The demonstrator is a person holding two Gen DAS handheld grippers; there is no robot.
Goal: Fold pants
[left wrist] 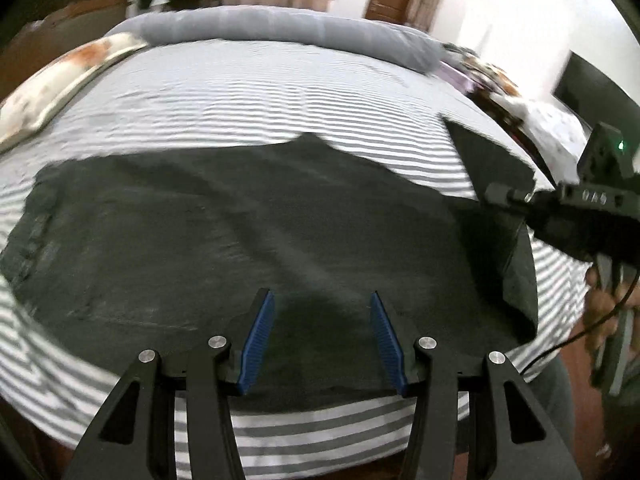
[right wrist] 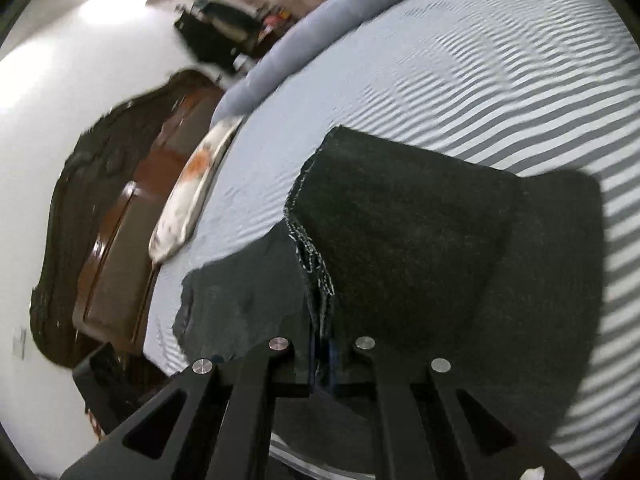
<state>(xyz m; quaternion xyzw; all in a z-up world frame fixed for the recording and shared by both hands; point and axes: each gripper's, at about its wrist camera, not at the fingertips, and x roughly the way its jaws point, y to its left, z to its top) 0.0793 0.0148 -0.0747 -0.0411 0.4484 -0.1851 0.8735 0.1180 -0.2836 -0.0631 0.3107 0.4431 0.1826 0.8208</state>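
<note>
Dark pants (left wrist: 240, 220) lie spread across a bed with a grey-and-white striped sheet (left wrist: 240, 100). My left gripper (left wrist: 321, 294) hovers over the pants near the bed's front edge, open, with nothing between its blue pads (left wrist: 260, 336). At the right, my right gripper (left wrist: 498, 193) holds one end of the pants lifted off the bed and doubled back over the rest. In the right wrist view that gripper (right wrist: 322, 360) is shut on the pants (right wrist: 400, 220) at a frayed hem edge (right wrist: 316, 264). The fabric hides its fingertips.
A long grey-blue bolster (left wrist: 280, 26) lies along the bed's far edge. A patterned pillow (left wrist: 60, 80) sits at the left, and mixed clutter (left wrist: 500, 80) at the right. A dark wooden headboard (right wrist: 120, 220) stands beyond the pillow. A person's hand (left wrist: 600, 300) holds the right gripper's handle.
</note>
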